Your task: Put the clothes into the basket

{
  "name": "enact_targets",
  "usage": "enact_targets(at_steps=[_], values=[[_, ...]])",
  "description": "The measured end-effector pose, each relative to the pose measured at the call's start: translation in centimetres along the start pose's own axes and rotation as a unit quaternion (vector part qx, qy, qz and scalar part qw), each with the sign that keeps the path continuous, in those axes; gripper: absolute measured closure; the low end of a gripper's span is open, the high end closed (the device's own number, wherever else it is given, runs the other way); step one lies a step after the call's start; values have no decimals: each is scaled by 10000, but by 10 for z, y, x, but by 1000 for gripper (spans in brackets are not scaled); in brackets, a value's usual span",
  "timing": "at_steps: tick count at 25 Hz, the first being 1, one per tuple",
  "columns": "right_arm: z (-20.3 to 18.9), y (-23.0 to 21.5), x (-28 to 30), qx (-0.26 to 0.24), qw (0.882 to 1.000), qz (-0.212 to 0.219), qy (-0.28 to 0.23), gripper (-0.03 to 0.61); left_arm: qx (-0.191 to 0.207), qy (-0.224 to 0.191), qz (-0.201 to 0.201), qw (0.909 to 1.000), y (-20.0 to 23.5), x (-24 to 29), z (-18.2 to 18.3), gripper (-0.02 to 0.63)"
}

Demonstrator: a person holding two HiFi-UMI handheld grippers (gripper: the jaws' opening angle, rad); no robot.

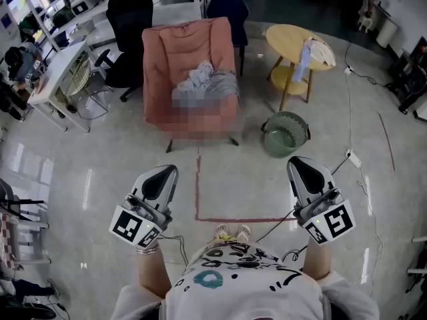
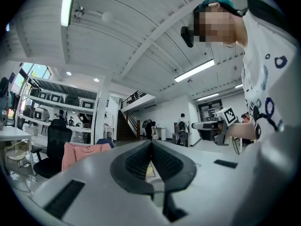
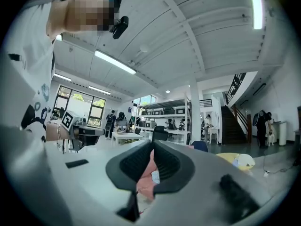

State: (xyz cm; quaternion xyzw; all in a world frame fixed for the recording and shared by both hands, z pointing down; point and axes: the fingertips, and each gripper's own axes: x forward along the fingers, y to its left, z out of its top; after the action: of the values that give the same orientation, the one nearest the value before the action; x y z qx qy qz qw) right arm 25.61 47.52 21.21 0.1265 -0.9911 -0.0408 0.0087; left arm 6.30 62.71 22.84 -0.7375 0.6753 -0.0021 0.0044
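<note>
A pile of grey and white clothes (image 1: 203, 79) lies on the seat of a pink armchair (image 1: 160, 52) at the far middle of the head view. A green basket (image 1: 297, 135) stands on the floor to the right of the chair. More light cloth (image 1: 308, 53) hangs over a round yellow table (image 1: 287, 37). My left gripper (image 1: 167, 171) and right gripper (image 1: 299, 162) are held level near my body, far from the clothes and the basket. Both are shut with nothing between the jaws. The pink armchair (image 3: 146, 173) shows past the right jaws.
Black office chairs (image 1: 130, 19) and white desks (image 1: 57, 72) stand at the back left. Red tape lines (image 1: 198, 192) mark the floor in front of me. Cables (image 1: 363, 179) and a power strip (image 1: 354, 159) lie on the right. People stand far off in the hall.
</note>
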Motion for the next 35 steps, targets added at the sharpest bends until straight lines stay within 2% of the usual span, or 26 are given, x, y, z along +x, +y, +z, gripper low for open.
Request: enact_targets(at_steps=[5, 9, 17, 22, 27, 35], values=[[-9, 9, 29, 50, 9998, -27, 189, 548, 158, 94, 79, 9998, 25, 9, -5, 611], [-12, 16, 49, 134, 9997, -33, 205, 548, 28, 2, 307, 9995, 51, 15, -9, 611], [-18, 5, 87, 216, 9995, 42, 206, 548, -128, 165, 221, 9995, 79, 29, -26, 611], [-24, -25, 126, 210, 9995, 177, 161, 548, -221, 97, 480, 9986, 107, 62, -31, 611], [-18, -70, 165, 242, 9991, 347, 78, 548, -514, -61, 633, 9967, 136, 106, -26, 611], [-29, -137, 215, 316, 9973, 652, 126, 548, -462, 10, 824, 9955, 168, 176, -26, 611]])
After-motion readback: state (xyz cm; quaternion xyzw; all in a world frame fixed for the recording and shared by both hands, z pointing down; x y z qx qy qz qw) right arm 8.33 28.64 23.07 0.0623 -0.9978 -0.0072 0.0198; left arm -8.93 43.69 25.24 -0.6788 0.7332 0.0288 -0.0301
